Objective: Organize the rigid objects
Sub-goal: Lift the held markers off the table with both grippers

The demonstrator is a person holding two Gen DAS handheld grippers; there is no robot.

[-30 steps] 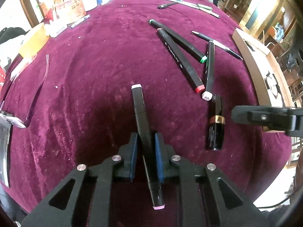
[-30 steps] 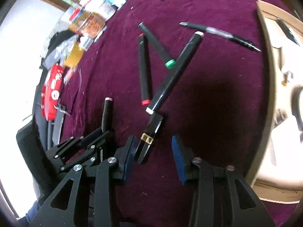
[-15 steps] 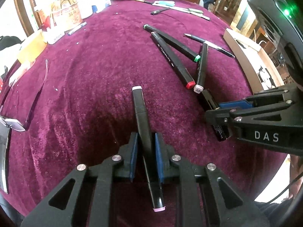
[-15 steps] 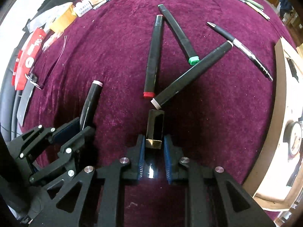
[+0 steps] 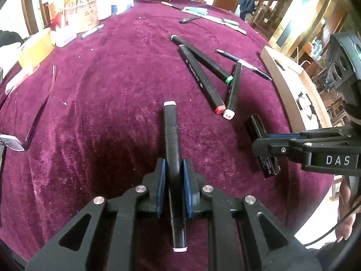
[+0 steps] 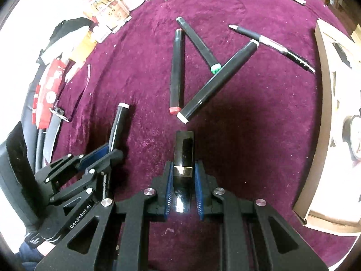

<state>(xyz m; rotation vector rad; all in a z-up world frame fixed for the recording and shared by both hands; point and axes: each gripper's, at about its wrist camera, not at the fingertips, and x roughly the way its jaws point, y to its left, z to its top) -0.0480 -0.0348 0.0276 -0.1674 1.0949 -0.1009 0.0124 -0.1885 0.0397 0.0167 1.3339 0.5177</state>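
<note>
My left gripper [image 5: 173,174] is shut on a black marker with pink ends [image 5: 171,135], held just above the purple velvet table. It also shows in the right wrist view [image 6: 118,127]. My right gripper [image 6: 183,180] is shut on a glossy black tube with a gold band [image 6: 183,150], also seen from the left wrist view [image 5: 257,126]. Three black markers lie ahead: red-capped [image 6: 177,72], green-capped [image 6: 198,45] and white-capped [image 6: 221,79]. A black and silver pen [image 6: 273,45] lies beyond them.
A cardboard box [image 6: 327,113] stands at the right table edge. Packets, tins and boxes [image 5: 76,11] crowd the far left. More pens [image 5: 209,17] lie at the far edge. A bent strip [image 5: 38,117] lies at the left.
My right gripper came in from the right, closed on the gold-banded tube and lifted it slightly. My left gripper has kept its hold on the pink-ended marker.
</note>
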